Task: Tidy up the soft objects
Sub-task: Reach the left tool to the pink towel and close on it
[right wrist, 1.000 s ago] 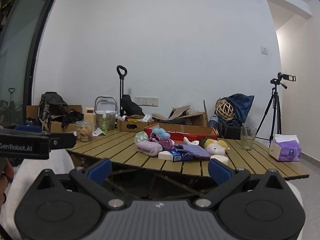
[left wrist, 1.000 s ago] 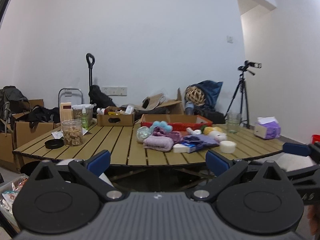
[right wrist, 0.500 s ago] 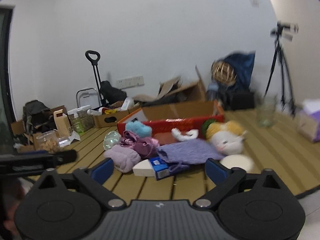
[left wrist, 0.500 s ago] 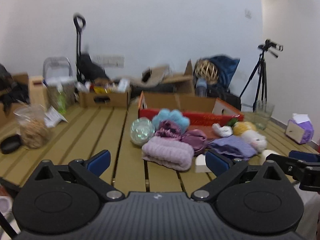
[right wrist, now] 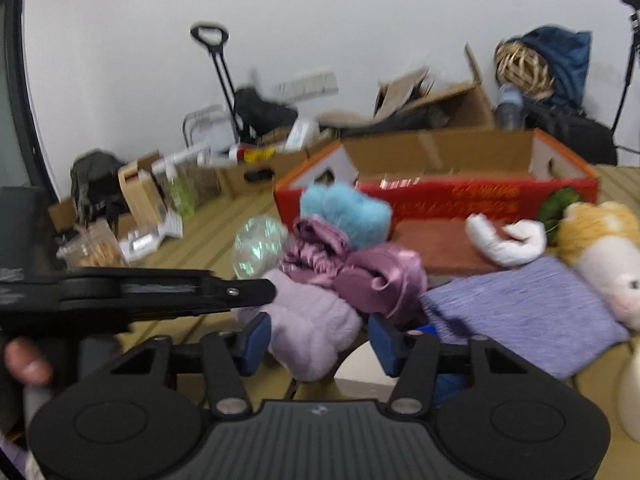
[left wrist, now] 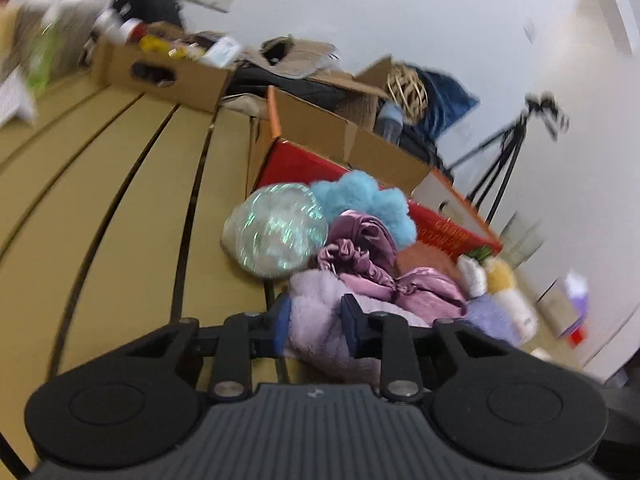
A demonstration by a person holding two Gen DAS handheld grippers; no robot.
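Now the left tool (left wrist: 313, 322) squeezes the fluffy lilac cloth (left wrist: 320, 328), its blue pads pressed into the fuzz. Over on the right, the other tool (right wrist: 318, 338) is open around that cloth (right wrist: 312, 332), and I cannot tell if it touches. Shiny pink satin (right wrist: 360, 268), a blue puff (right wrist: 344, 210) and a sparkly ball (left wrist: 276, 236) crowd close behind. Everything lies on a slatted wooden tabletop (left wrist: 120, 184) beside a red box (right wrist: 460, 196), under a white wall (right wrist: 320, 20).

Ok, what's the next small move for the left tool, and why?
Probably lift the left tool a little, straight up. It looks closed on the lilac fluffy cloth, the pink satin piece leans on that cloth, and the open red box sits just behind the pile.
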